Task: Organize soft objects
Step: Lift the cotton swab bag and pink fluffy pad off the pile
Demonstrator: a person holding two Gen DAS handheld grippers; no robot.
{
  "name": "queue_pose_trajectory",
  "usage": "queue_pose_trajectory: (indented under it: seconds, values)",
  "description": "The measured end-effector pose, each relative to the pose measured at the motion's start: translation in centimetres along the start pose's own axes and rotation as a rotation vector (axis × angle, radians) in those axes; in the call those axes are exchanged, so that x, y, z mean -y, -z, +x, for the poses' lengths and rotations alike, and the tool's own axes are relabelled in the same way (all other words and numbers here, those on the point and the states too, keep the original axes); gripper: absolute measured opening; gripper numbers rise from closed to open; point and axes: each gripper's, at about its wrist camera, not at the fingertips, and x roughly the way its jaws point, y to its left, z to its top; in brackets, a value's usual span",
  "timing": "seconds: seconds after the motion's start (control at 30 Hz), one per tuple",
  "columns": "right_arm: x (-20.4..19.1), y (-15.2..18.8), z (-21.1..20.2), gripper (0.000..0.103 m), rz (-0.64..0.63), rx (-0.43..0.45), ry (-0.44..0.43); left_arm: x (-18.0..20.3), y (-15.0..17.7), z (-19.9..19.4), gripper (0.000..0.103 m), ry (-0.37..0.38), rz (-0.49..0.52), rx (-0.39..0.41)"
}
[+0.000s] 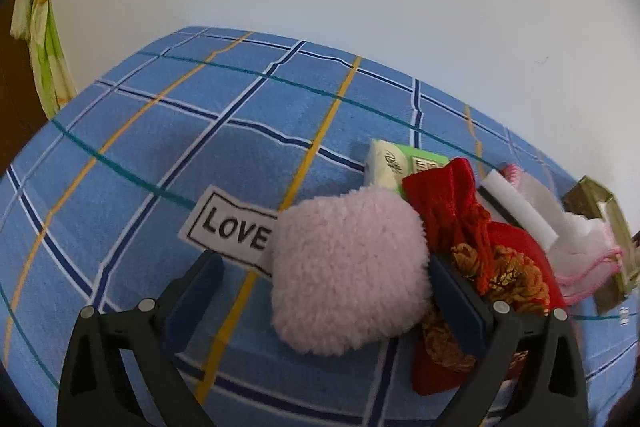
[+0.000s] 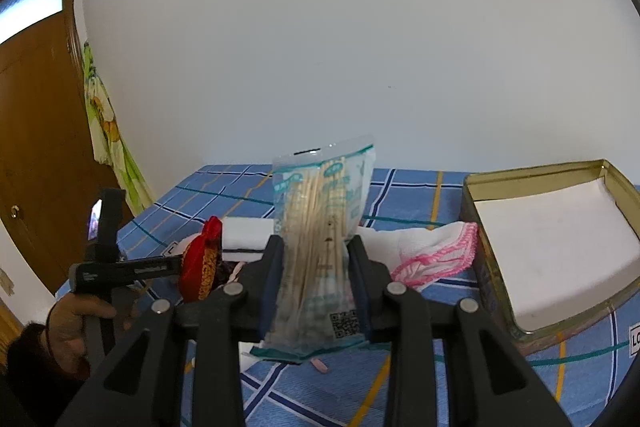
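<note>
A: So, where does the pink fluffy pouch (image 1: 348,267) sit?

B: On the blue checked cloth (image 1: 160,147), touching the left side of the red drawstring bag (image 1: 480,239). I take that bag as my landmark. A white "LOVE" label (image 1: 232,227) lies on the cloth left of it, partly under the pouch.

A: And the left gripper (image 1: 328,291)?

B: Its jaws stand spread wide. The pouch lies between them and the left pad is clear of it. The right finger (image 1: 460,303) sits in the seam between pouch and red bag; whether it presses on either I cannot tell.

A: What else is near the bag?

B: Behind it lies a green and white tissue pack (image 1: 400,167). To its right are a white roll (image 1: 520,211) and a white cloth with pink edging (image 1: 580,255), then a gold tin (image 2: 540,179), open, with a white lining, farthest right.

A: The right gripper (image 2: 316,267)?

B: Its jaws are closed partway on a clear packet of cotton swabs (image 2: 320,227), pads pressing both sides, the packet upright and lifted off the cloth. From that camera it hangs right of the red bag, in front of the white roll.

A: Anything of the person?

B: A hand (image 2: 72,323) with a dark sleeve grips the left tool's handle, left of the bag. A wooden door (image 2: 36,147) stands beyond.
</note>
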Motion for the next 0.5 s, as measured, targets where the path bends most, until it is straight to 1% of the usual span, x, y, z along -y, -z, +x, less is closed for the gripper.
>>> queue_pose_trajectory:
  seconds: [0.03,0.07,0.1,0.17,0.2,0.27,0.3,0.4,0.5]
  values:
    - [0.1,0.0,-0.1,0.033,0.006,0.001,-0.002,0.0,0.1,-0.1,0.099,-0.005,0.001,0.006]
    - [0.2,-0.1,-0.2,0.033,0.014,0.002,-0.006,0.1,0.3,-0.3,0.082,-0.006,0.011,0.014]
    - [0.3,-0.2,-0.3,0.033,0.023,0.003,-0.011,-0.1,0.5,-0.8,0.045,0.011,0.020,0.024]
    - [0.5,-0.2,-0.4,0.033,0.032,0.007,-0.011,-0.6,0.6,-1.1,0.032,0.080,-0.013,0.017]
    - [0.5,-0.2,-0.5,0.033,0.032,0.010,-0.004,-0.9,0.8,-1.4,0.028,0.088,-0.015,0.025]
    - [0.3,-0.1,-0.4,0.033,0.025,0.014,0.011,-0.9,1.0,-1.9,0.026,0.085,-0.002,0.050]
    - [0.2,-0.1,-0.6,0.033,0.018,0.024,0.025,-0.8,1.1,-2.6,0.026,0.087,0.000,0.082]
    - [-0.1,-0.2,-1.3,0.033,0.006,0.063,0.036,-0.4,1.2,-4.7,0.026,0.051,0.019,0.184]
    - [-0.3,-0.2,-2.2,0.033,0.008,0.105,0.046,-0.1,1.2,-7.1,0.026,0.033,0.016,0.272]
